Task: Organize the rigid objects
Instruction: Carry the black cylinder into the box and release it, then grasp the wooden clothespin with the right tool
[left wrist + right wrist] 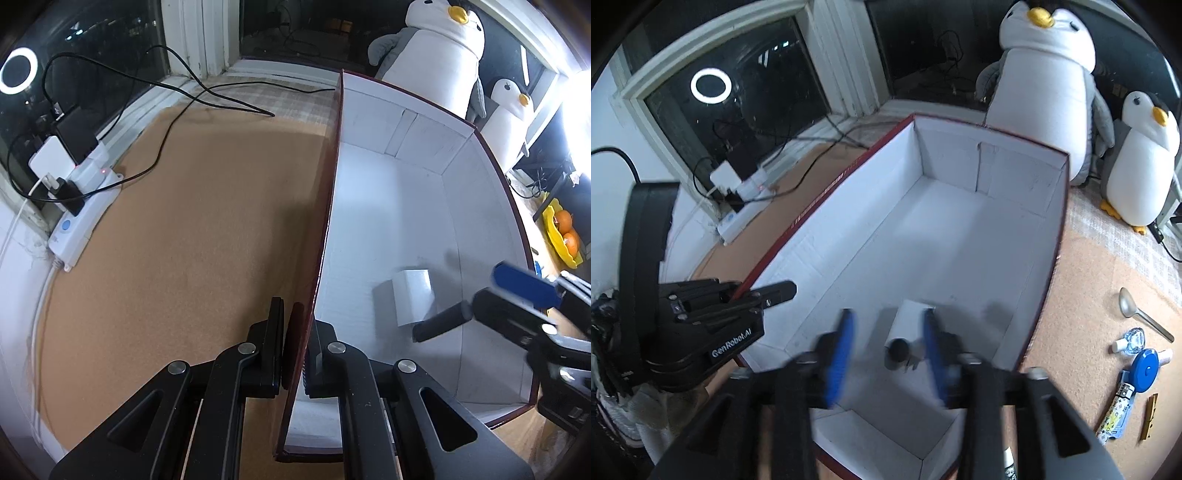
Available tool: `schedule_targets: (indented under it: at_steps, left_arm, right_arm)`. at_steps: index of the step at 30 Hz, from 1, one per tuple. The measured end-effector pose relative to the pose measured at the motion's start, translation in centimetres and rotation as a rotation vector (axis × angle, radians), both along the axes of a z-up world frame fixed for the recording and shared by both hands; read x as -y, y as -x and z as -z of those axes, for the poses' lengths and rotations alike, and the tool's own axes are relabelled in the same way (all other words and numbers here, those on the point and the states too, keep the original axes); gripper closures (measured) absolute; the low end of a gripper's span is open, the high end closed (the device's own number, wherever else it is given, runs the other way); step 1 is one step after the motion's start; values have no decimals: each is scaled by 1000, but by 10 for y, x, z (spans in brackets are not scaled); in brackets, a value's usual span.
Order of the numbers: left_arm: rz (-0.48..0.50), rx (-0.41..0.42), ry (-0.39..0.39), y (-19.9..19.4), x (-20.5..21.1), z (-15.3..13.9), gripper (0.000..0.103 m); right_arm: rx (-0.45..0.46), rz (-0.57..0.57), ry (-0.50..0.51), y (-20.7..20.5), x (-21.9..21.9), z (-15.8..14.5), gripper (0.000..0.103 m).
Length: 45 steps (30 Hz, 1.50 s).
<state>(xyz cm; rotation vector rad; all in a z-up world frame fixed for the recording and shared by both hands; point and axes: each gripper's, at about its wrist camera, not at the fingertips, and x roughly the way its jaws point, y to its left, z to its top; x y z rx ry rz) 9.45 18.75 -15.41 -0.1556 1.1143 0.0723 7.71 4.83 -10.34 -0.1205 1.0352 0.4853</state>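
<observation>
A: Box (960, 236), the white-lined one with the red rim, is taking the rigid things; a small white block (908, 314) and a dark cylinder (899, 350) are lying on its floor near the front end.

B: How are they likely handling?

A: Stiff and light, I'm guessing. The cylinder is looking prone to rolling, so pinching across its middle seems safest.

B: And the grippers?

A: The right gripper (888, 356) is hanging above the box's front end, blue pads (842, 354) spread wide, holding nothing. The left gripper (297, 345) is straddling the box's left wall, jaws nearly closed around that thin wall, apparently steadying it.
</observation>
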Motion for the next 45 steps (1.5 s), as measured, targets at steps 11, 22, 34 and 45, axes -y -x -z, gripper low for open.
schedule_targets:
  at_steps: [11, 22, 34, 45]
  left_arm:
    - [-7, -36, -24, -4, 4, 0, 96]
    - [-15, -62, -75, -12, 10, -3, 96]
    - [-28, -103, -127, -22, 19, -4, 94]
    - [-41, -124, -155, -28, 22, -1, 93]
  right_arm:
    - [44, 102, -138, 15, 80, -44, 61]
    - [53, 398, -51, 36, 243, -33, 61]
    - [-77, 490, 102, 13, 327, 35, 61]
    - [-118, 412, 148, -6, 326, 58, 77]
